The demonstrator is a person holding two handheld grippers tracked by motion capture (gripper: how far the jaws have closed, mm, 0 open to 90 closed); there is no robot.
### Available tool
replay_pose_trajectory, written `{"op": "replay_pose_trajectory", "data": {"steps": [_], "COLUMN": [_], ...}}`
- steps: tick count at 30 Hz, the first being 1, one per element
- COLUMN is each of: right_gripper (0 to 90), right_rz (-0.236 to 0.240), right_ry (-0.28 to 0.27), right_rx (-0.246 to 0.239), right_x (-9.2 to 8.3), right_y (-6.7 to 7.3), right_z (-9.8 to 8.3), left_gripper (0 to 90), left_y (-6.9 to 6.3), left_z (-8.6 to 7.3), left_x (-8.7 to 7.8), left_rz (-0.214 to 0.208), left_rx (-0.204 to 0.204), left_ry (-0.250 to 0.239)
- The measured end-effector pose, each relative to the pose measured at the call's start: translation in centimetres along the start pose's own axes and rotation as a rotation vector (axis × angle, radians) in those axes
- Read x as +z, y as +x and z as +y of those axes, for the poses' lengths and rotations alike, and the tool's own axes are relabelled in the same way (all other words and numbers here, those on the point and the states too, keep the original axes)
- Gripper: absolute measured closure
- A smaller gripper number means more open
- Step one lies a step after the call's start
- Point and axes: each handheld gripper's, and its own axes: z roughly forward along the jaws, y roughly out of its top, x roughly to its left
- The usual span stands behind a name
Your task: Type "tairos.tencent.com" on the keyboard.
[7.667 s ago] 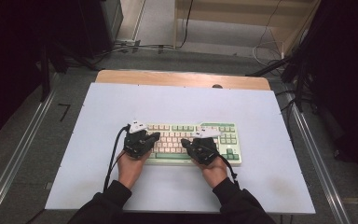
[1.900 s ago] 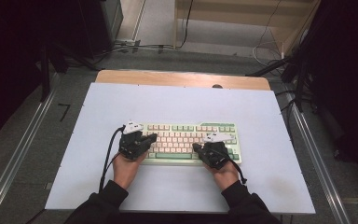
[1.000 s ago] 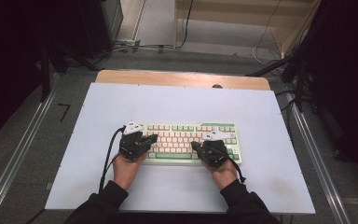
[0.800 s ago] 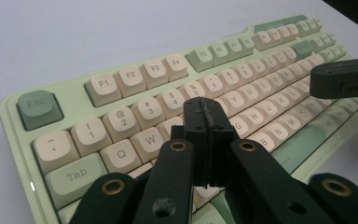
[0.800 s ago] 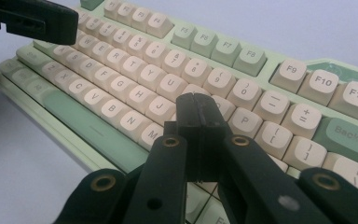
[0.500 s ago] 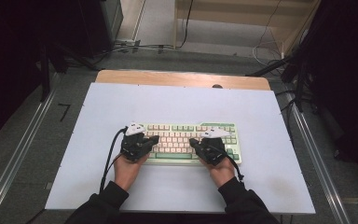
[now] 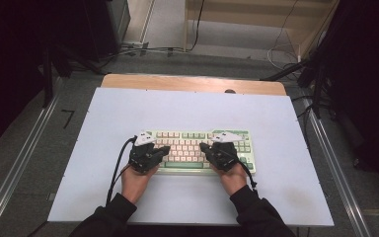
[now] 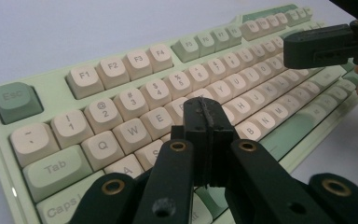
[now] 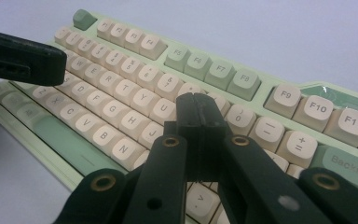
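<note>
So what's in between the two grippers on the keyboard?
In the high view, the left gripper and right gripper point at each other over the keyboard. Between them lie cream letter keys and nothing else.

Desk (image 7: 128, 113): pale top — bare wooden strip along the far edge
Keyboard (image 7: 187, 148): green-and-cream — lying toward the near edge

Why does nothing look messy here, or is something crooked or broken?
Nothing stands out. The keyboard lies flat and square on the white table, with no key visibly missing or spilled on. The left gripper and right gripper are shut above its keys.
</note>
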Motion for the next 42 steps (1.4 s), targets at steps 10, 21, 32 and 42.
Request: {"op": "replay_pose_trajectory", "data": {"steps": [10,21,32,42], "right_gripper": [87.3,87.3,87.3,87.3], "right_rz": [-0.004,-0.005,-0.006,-0.007], "right_ry": [-0.001,-0.003,0.001,-0.004], "right_rx": [0.002,-0.003,-0.001,0.001], "right_x": [0.1,0.2,0.2,0.1], "right_y": [-0.1,-0.1,-0.2,-0.2], "right_z": [0.1,0.1,0.1,0.1], "left_gripper": [90.0,90.0,90.0,90.0], "left_y": [-0.4,-0.7,-1.1,-0.6], "left_z": [-0.5,-0.7,-1.0,-0.4], "left_x": [0.7,1.0,1.4,0.5], "left_rz": [-0.007,-0.011,0.005,-0.001], "left_rx": [0.006,0.015,0.033,0.011], "left_ry": [0.021,0.035,0.058,0.002]}}
